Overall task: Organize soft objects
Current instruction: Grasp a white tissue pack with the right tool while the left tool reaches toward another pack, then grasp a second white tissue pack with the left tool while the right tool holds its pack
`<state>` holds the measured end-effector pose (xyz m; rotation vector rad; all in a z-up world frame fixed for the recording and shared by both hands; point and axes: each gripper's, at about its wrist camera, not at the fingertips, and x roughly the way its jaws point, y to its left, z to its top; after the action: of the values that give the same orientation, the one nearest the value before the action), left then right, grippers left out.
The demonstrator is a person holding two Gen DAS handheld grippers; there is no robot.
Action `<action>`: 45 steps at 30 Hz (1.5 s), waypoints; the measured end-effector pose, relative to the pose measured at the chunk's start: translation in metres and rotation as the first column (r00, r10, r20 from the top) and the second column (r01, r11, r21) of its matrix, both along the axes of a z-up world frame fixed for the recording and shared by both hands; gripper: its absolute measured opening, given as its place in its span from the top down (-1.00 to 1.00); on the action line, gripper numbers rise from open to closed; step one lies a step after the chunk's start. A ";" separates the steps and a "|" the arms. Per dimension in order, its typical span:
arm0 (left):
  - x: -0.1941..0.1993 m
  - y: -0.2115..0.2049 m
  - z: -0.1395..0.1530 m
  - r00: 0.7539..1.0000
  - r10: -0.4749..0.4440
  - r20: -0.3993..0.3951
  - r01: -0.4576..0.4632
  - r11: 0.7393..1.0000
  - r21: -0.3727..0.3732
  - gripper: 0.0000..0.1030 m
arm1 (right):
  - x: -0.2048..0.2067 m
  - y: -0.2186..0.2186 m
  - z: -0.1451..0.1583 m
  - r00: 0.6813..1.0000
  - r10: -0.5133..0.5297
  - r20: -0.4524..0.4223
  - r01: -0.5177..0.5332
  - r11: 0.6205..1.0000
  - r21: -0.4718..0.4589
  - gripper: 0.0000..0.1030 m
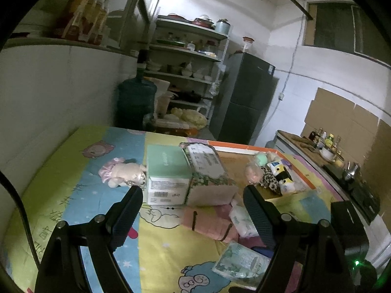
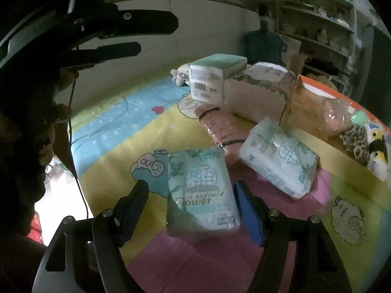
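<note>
My right gripper (image 2: 190, 185) is open, its fingers on either side of a tissue pack (image 2: 201, 191) lying on the cartoon-print cloth; the right pad is close to the pack, the left apart from it. A second tissue pack (image 2: 279, 161) and a rolled pink towel (image 2: 221, 128) lie just beyond. My left gripper (image 1: 193, 195) is open and empty above the cloth, over the pink towel (image 1: 210, 224) and the tissue packs (image 1: 242, 263). A pink plush doll (image 1: 122, 174) lies to the left of a green box (image 1: 168, 171). An orange-rimmed cardboard tray (image 1: 244, 146) holds several soft toys (image 1: 271, 173).
A floral carton (image 1: 207, 171) stands beside the green box. Behind the table are a water bottle (image 1: 135, 102), shelves with dishes (image 1: 185, 56) and a dark fridge (image 1: 246, 100). A counter with bottles (image 1: 325, 144) is on the right. The left gripper shows in the right wrist view (image 2: 156, 35).
</note>
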<state>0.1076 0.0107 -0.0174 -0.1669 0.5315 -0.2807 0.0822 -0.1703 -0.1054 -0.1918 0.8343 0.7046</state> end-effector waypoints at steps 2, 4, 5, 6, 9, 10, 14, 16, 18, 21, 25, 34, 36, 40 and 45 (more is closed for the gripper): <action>0.001 -0.004 -0.001 1.000 -0.020 -0.003 0.020 1.000 0.004 -0.63 | 0.002 -0.002 -0.002 1.000 -0.017 -0.010 0.017 1.000 -0.004 0.07; 0.002 -0.010 -0.003 0.999 -0.036 -0.008 0.036 0.999 0.011 -0.63 | 0.001 -0.005 -0.002 0.999 -0.031 -0.020 0.031 0.999 0.012 0.10; 0.003 -0.013 -0.004 0.999 -0.046 -0.011 0.046 0.999 0.014 -0.63 | -0.001 -0.008 0.000 0.999 -0.041 -0.022 0.041 0.999 0.017 0.12; 0.004 -0.017 -0.005 0.998 -0.057 -0.015 0.057 0.998 0.020 -0.63 | -0.002 -0.010 0.001 0.999 -0.048 -0.019 0.048 0.999 0.020 0.13; 0.006 -0.027 -0.007 0.996 -0.092 -0.021 0.093 0.995 0.032 -0.63 | -0.011 -0.025 0.009 0.997 -0.079 -0.006 0.079 0.996 0.043 0.13; 0.006 -0.031 -0.008 0.994 -0.104 -0.023 0.105 0.994 0.035 -0.63 | -0.015 -0.034 0.014 0.995 -0.100 0.001 0.100 0.993 0.054 0.13; 0.011 -0.048 -0.014 0.979 -0.200 -0.033 0.201 0.979 0.037 -0.63 | -0.021 -0.069 0.025 0.980 -0.197 0.027 0.194 0.978 0.079 0.13; 0.015 -0.058 -0.016 0.949 -0.314 -0.036 0.315 0.948 0.047 -0.63 | -0.022 -0.085 0.029 0.971 -0.238 0.033 0.234 0.968 0.089 0.13; 0.020 -0.069 -0.019 0.889 -0.456 -0.038 0.457 0.882 0.113 -0.63 | -0.023 -0.101 0.033 0.959 -0.282 0.040 0.277 0.956 0.096 0.13; 0.023 -0.079 -0.021 0.821 -0.571 -0.009 0.551 0.787 0.278 -0.63 | -0.027 -0.120 0.037 0.946 -0.321 0.051 0.314 0.943 0.108 0.13; 0.032 -0.096 -0.033 0.684 -0.721 -0.110 0.705 0.615 0.353 -0.63 | -0.030 -0.134 0.039 0.931 -0.362 0.054 0.353 0.926 0.133 0.13; 0.051 -0.117 -0.051 0.583 -0.790 -0.189 0.794 0.505 0.339 -0.63 | -0.029 -0.152 0.034 0.912 -0.409 0.037 0.401 0.906 0.136 0.12; 0.054 -0.118 -0.054 0.571 -0.795 -0.206 0.803 0.488 0.343 -0.63 | -0.027 -0.153 0.033 0.910 -0.413 0.034 0.405 0.904 0.139 0.12; 0.061 -0.121 -0.060 0.559 -0.795 -0.235 0.809 0.463 0.362 -0.63 | -0.022 -0.156 0.031 0.910 -0.415 0.029 0.407 0.902 0.143 0.12; 0.071 -0.123 -0.070 0.553 -0.788 -0.270 0.819 0.454 0.351 -0.63 | -0.018 -0.154 0.028 0.911 -0.412 0.019 0.405 0.903 0.146 0.12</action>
<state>0.1787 -0.1121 -0.0870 0.5732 0.7086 -1.1010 0.0641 -0.3246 -0.0774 0.0926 0.7427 0.3571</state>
